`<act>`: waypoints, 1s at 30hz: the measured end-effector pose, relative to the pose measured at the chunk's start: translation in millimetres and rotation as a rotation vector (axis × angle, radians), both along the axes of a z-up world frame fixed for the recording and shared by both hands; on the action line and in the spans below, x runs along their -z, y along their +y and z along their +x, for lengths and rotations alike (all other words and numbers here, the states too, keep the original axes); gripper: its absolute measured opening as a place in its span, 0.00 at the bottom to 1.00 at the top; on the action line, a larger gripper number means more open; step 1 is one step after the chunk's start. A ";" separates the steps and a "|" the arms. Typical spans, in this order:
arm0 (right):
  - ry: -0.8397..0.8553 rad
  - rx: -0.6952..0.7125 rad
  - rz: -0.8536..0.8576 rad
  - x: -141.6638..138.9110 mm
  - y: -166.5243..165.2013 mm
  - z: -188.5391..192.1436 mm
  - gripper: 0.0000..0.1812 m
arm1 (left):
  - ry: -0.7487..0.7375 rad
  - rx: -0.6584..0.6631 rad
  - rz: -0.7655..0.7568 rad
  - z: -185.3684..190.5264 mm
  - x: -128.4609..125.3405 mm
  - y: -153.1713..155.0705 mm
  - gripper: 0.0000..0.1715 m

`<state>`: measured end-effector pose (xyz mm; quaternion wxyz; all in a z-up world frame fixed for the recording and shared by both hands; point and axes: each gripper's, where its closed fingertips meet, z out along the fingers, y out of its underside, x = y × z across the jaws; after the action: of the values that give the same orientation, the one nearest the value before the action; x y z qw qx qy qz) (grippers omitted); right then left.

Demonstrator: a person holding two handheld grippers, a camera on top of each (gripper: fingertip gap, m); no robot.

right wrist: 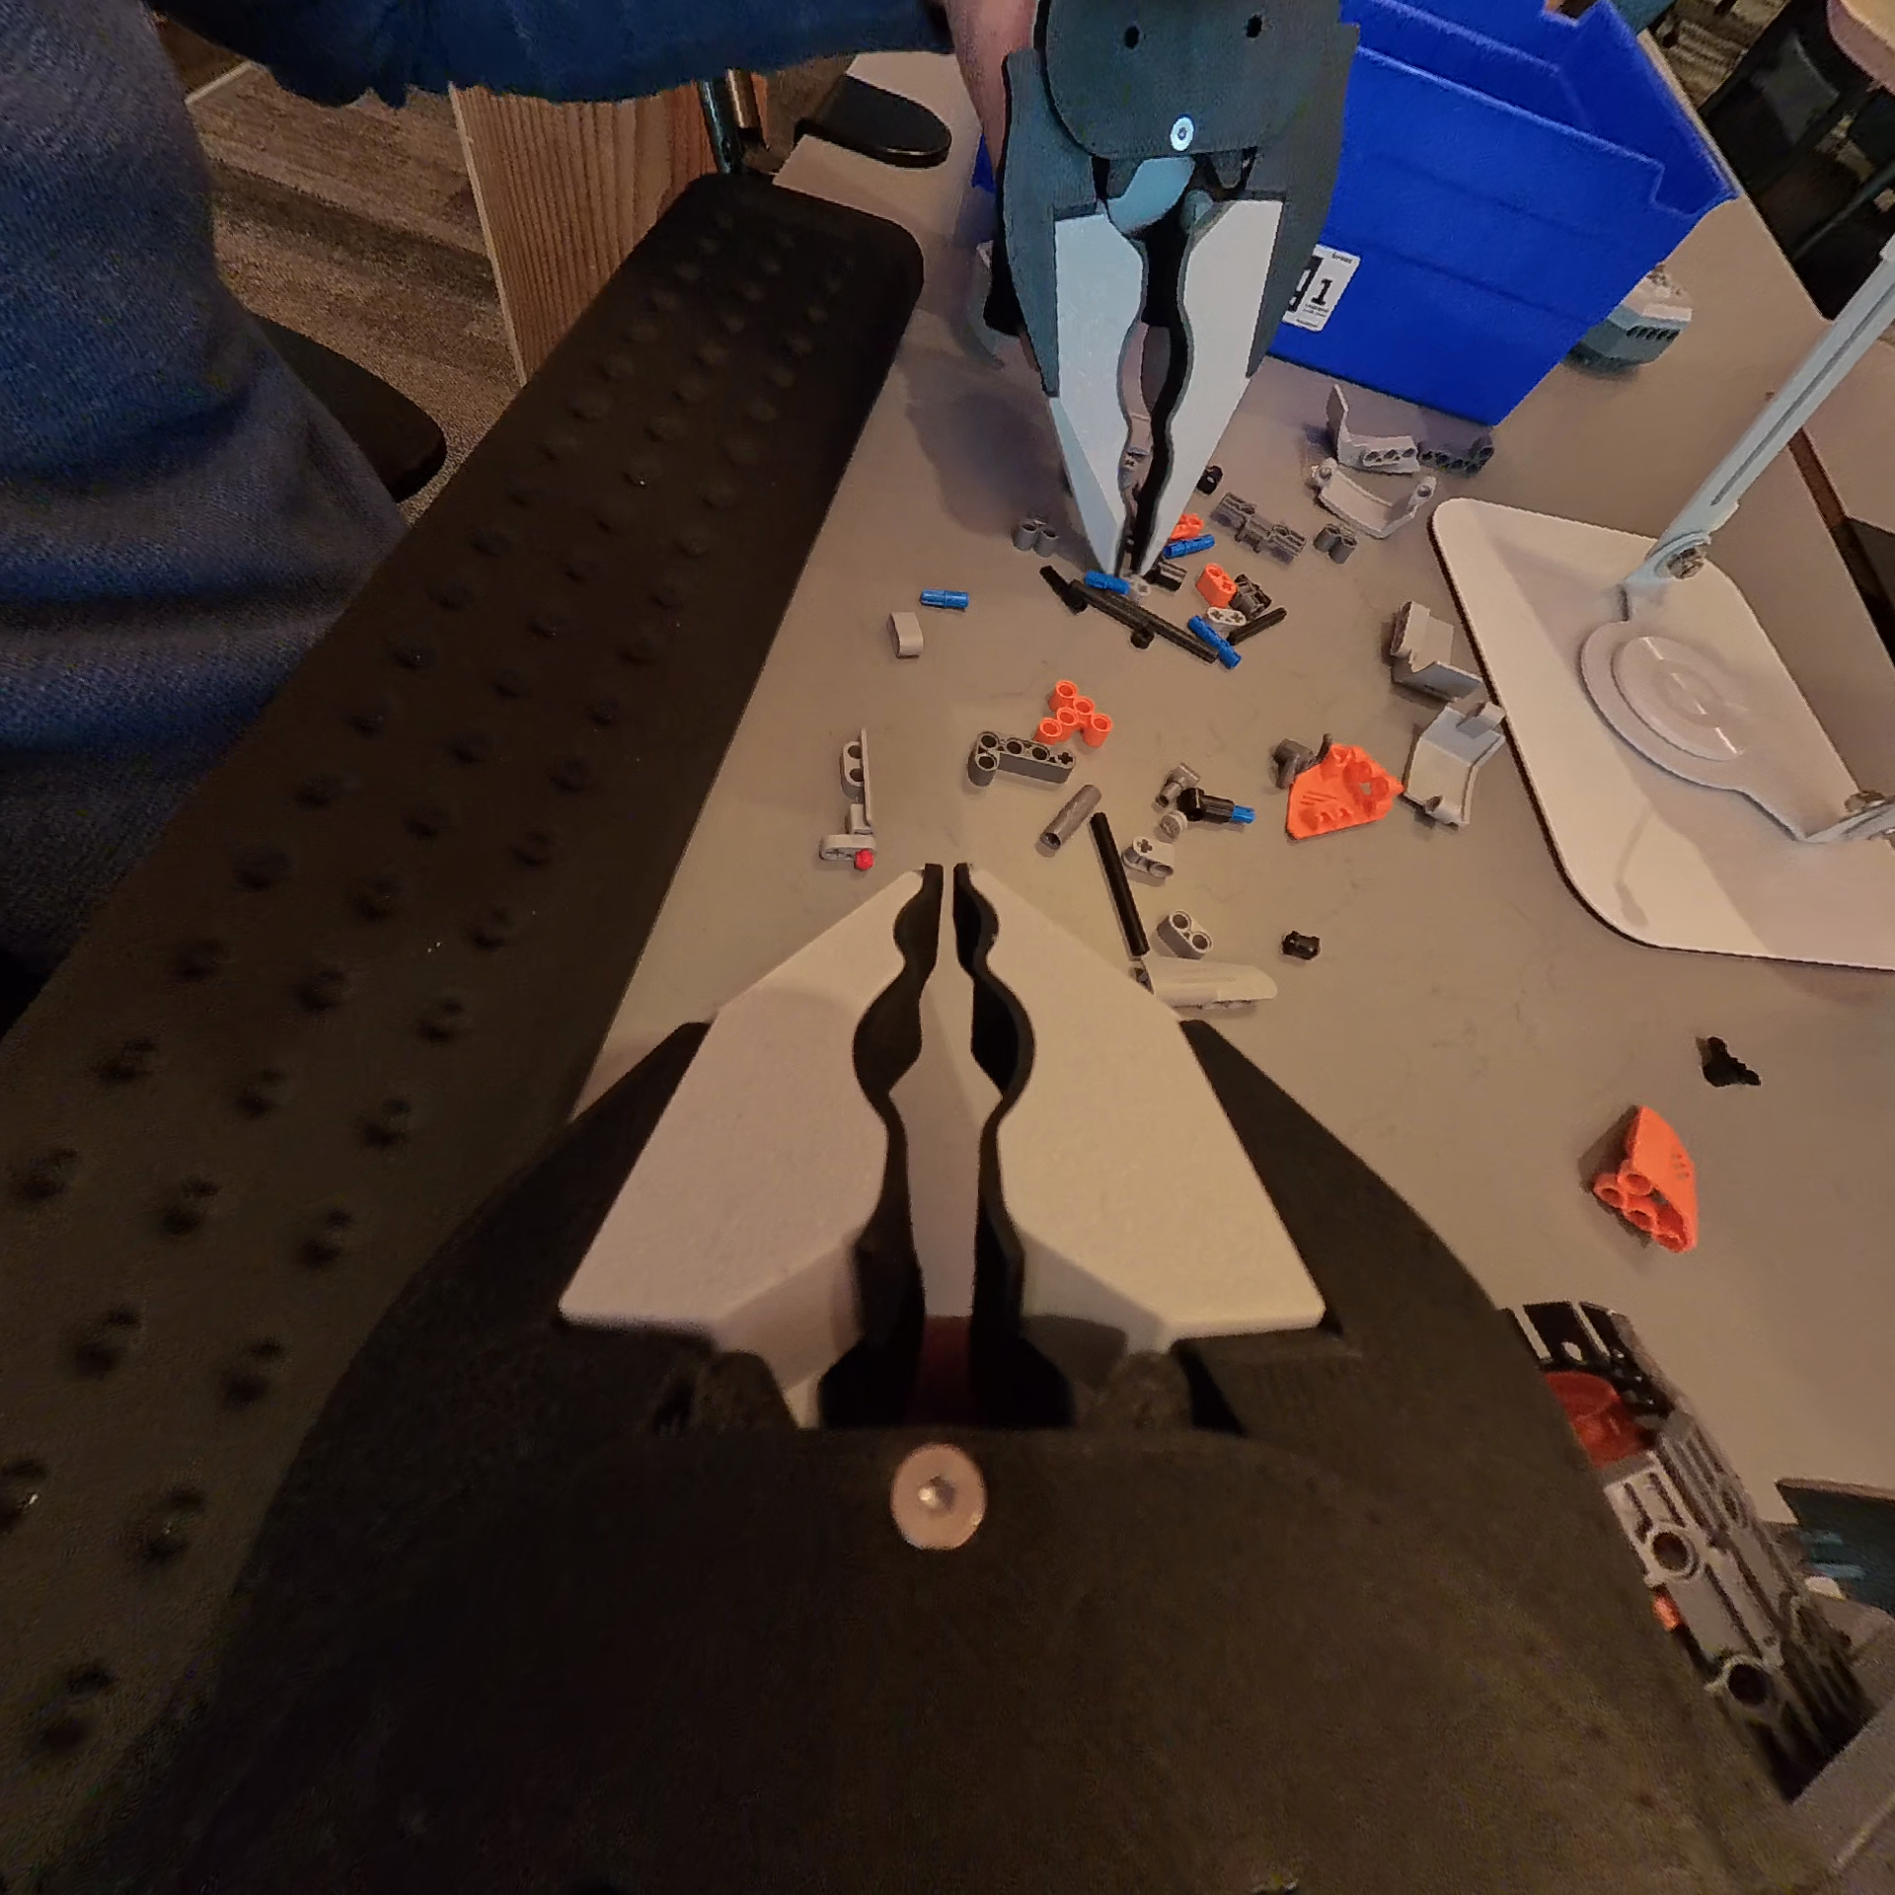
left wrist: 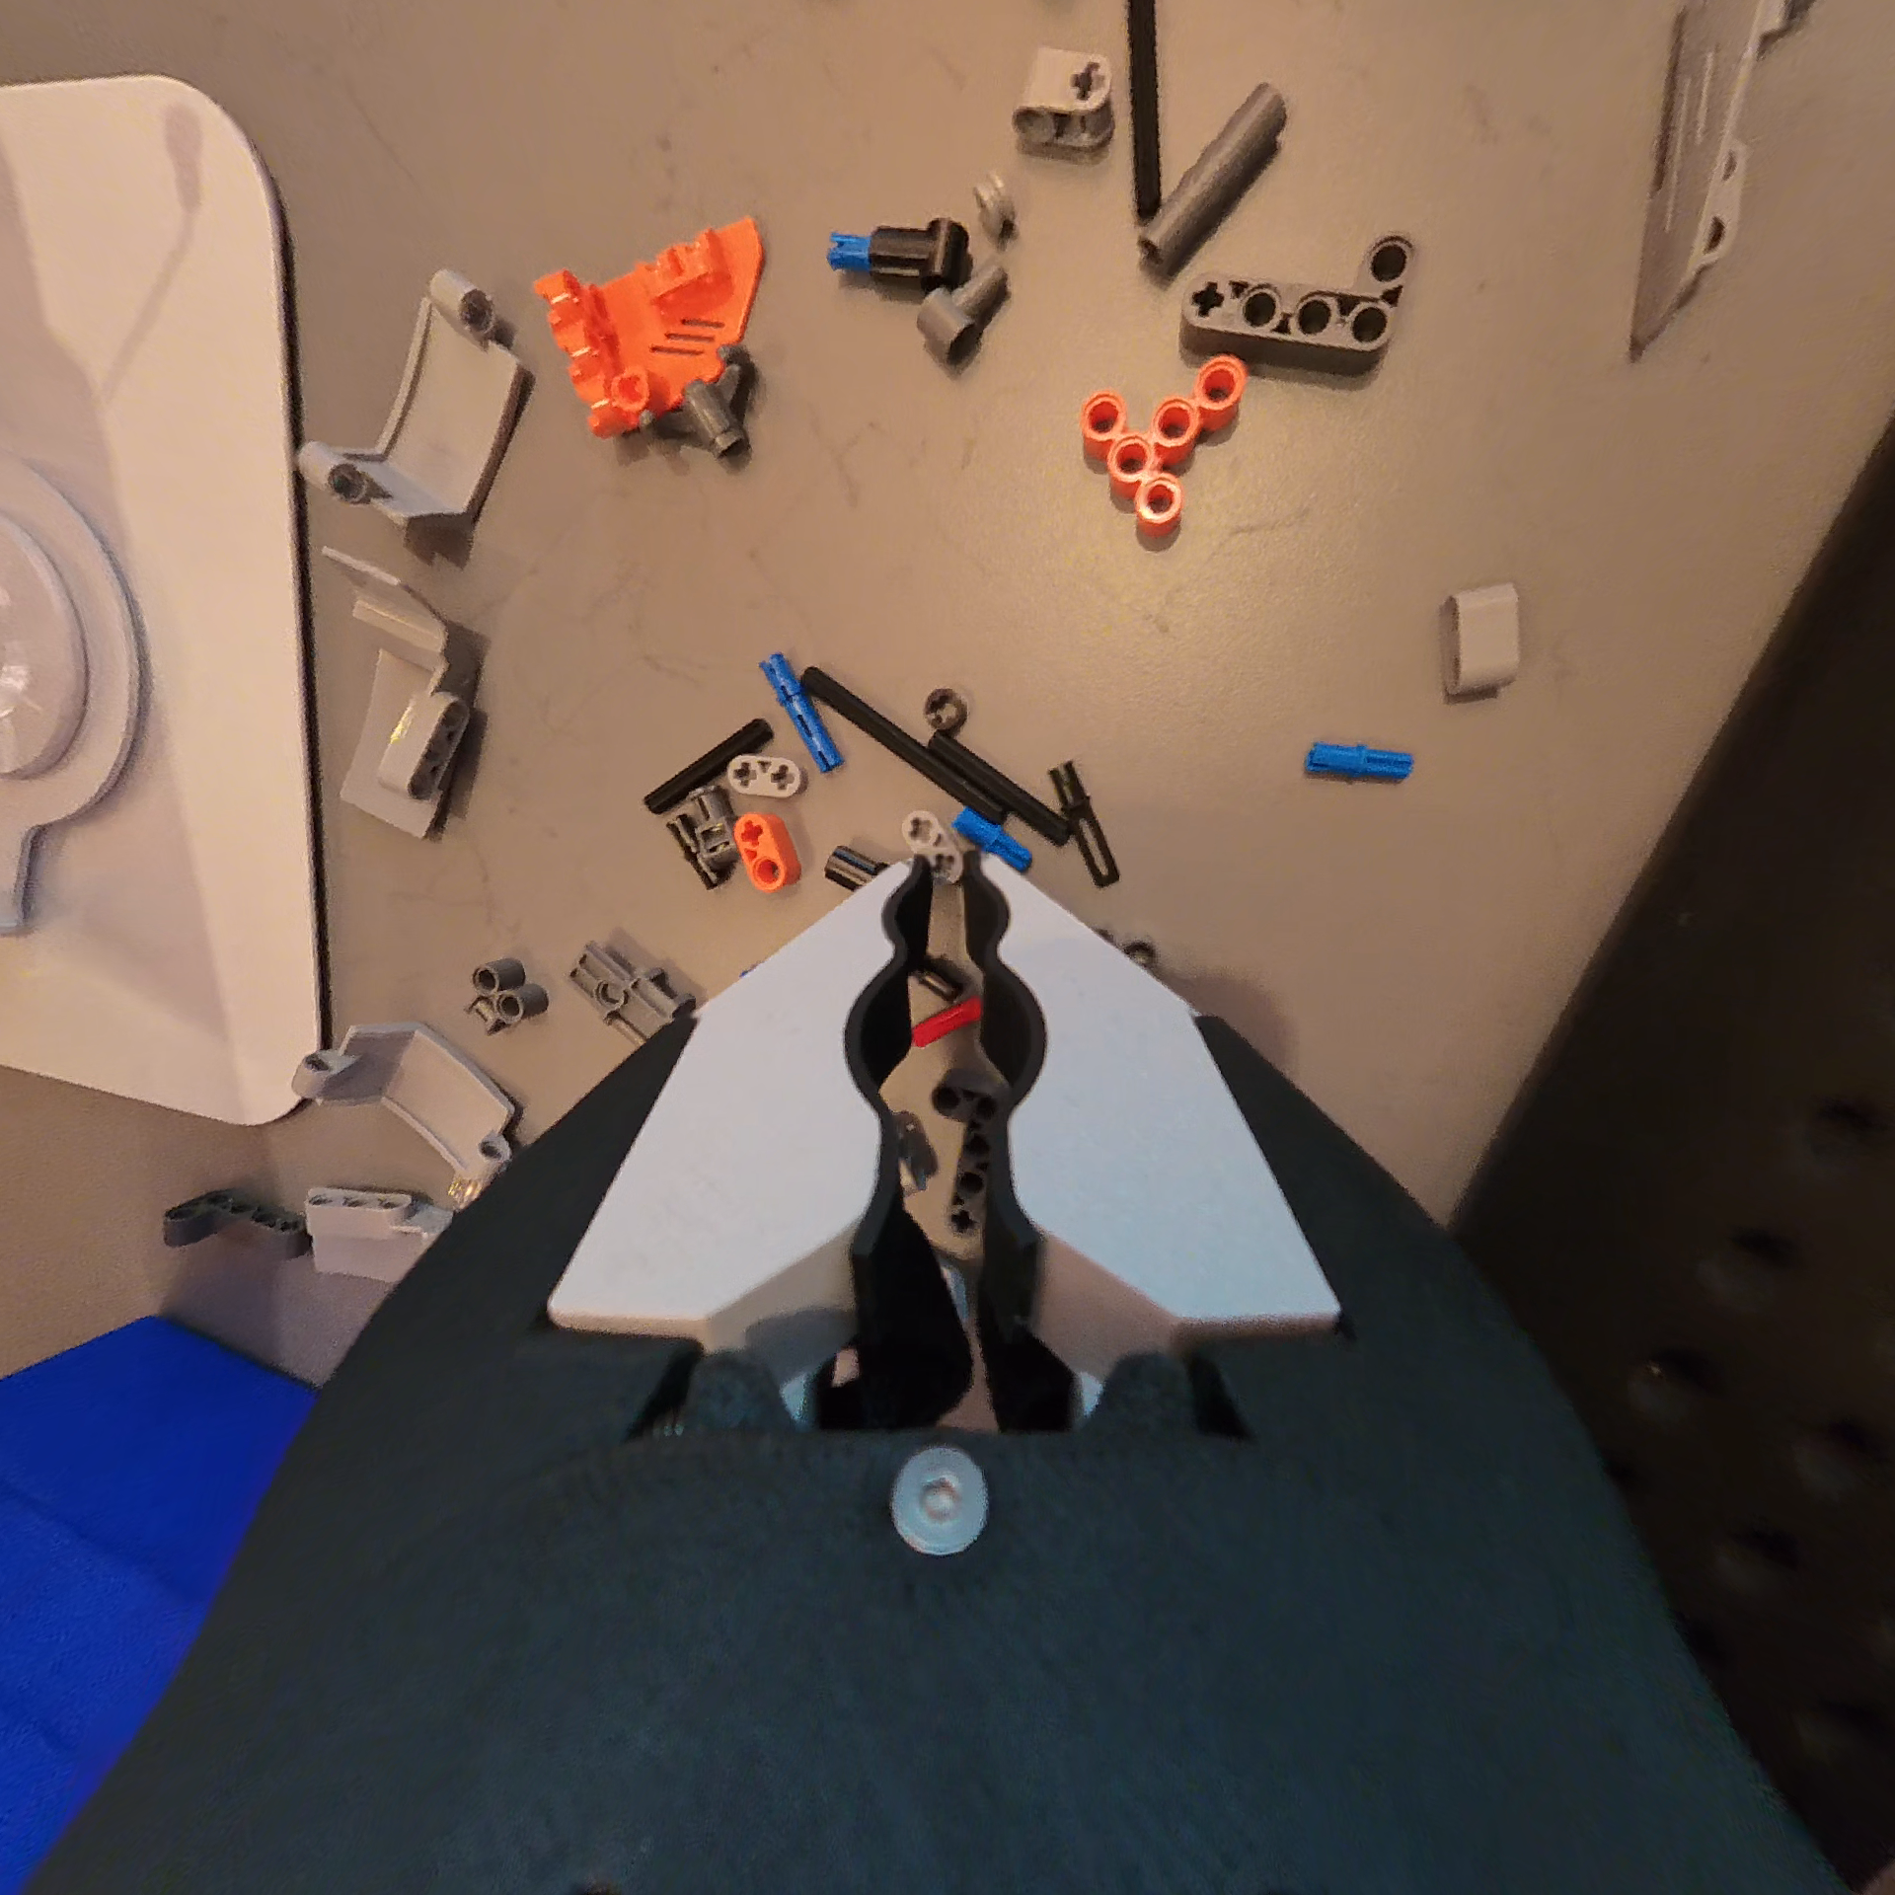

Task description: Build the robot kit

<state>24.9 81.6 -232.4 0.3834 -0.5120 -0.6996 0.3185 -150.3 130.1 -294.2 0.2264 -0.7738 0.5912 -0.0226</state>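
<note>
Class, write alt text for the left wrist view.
The left gripper, its jaws nearly closed, points down at a small light grey connector among scattered black, blue and orange building pieces on a grey table. A white tray lies at the left edge.

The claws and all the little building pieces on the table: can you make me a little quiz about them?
1. True or false: the right claw is holding an orange piece.
2. What colour is the big bin behind the left claw? A red, B blue, C green.
3. Fill in the gap: the left claw's tips point down at a small light grey piece, and right beside that lies a short ___ pin.

Key: 1 false, nothing shows between its fingers. 2 B. 3 blue.
</note>
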 end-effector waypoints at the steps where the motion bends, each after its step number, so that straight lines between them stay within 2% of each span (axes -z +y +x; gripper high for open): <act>1: 0.002 0.002 0.002 -0.5 0.2 -0.1 0.00 | -0.007 -0.016 0.017 -1.3 -0.4 2.3 0.02; 6: 0.004 0.006 0.004 -2.8 -1.3 -3.0 0.01 | -0.130 -0.094 0.040 0.9 -9.7 1.0 0.00; 10: -0.005 -0.003 0.011 -1.1 -4.2 -4.7 0.01 | -0.136 -0.100 0.083 1.9 -12.0 1.3 0.00; 13: -0.005 0.000 0.014 -1.3 -4.0 -4.5 0.01 | -0.130 -0.107 0.150 3.7 -25.9 19.4 0.07; 17: 0.003 0.008 0.024 -4.0 -2.4 -3.6 0.01 | -0.150 -0.159 0.208 13.5 -40.7 58.2 0.11; 19: 0.005 0.011 0.025 -4.5 -1.3 -2.6 0.01 | -0.127 -0.161 0.174 16.6 -35.0 67.9 0.10; 21: 0.006 0.014 0.026 -5.0 -0.6 -1.6 0.01 | -0.037 -0.178 0.196 5.9 -25.9 83.3 0.10; 23: 0.010 0.014 0.026 -6.1 -0.5 -1.3 0.01 | 0.019 -0.197 0.154 -4.1 -13.5 89.7 0.10; 27: 0.014 0.016 0.024 -6.8 0.3 -0.4 0.01 | -0.023 -0.221 0.090 -6.5 -3.0 96.6 0.10; 30: 0.013 0.018 0.020 -6.0 1.3 -0.5 0.01 | -0.071 -0.215 0.046 -1.2 -0.4 95.9 0.03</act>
<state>24.5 82.9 -226.3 0.3958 -0.5122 -0.6956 0.3117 -151.5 226.0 -293.8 0.2661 -0.8261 0.4965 -0.0120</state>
